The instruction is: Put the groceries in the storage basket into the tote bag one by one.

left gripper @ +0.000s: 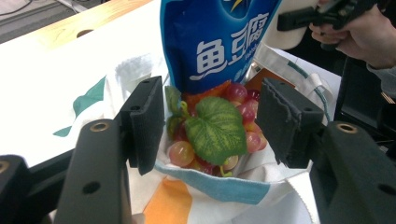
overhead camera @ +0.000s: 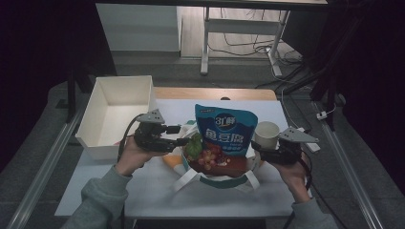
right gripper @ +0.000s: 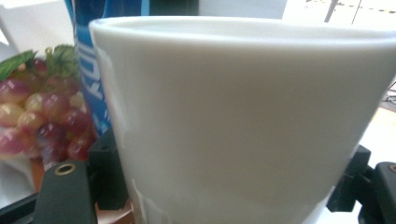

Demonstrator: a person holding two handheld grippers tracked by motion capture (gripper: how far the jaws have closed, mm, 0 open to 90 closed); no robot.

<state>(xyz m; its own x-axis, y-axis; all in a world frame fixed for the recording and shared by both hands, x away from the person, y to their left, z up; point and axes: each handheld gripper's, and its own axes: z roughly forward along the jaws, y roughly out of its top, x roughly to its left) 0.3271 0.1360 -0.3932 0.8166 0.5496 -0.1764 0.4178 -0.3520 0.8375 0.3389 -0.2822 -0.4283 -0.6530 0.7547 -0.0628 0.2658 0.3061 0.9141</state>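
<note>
Right gripper (overhead camera: 261, 147) clamped around a white cup (overhead camera: 267, 134) held beside the tote bag (overhead camera: 217, 175), left gripper (overhead camera: 184, 141) spread at the bag's rim, grapes (left gripper: 212, 133) inside, blue pouch (overhead camera: 224, 130) printed "鱼豆腐", white table (overhead camera: 157, 191), open white box (overhead camera: 114, 112), dim room, floor cables (overhead camera: 248, 47).

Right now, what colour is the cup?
White; the cup shows best in the right gripper view.

L claw (overhead camera: 184, 141) jaws spread wide; R claw (overhead camera: 257, 146) jaws clamped, both forearms low.
</note>
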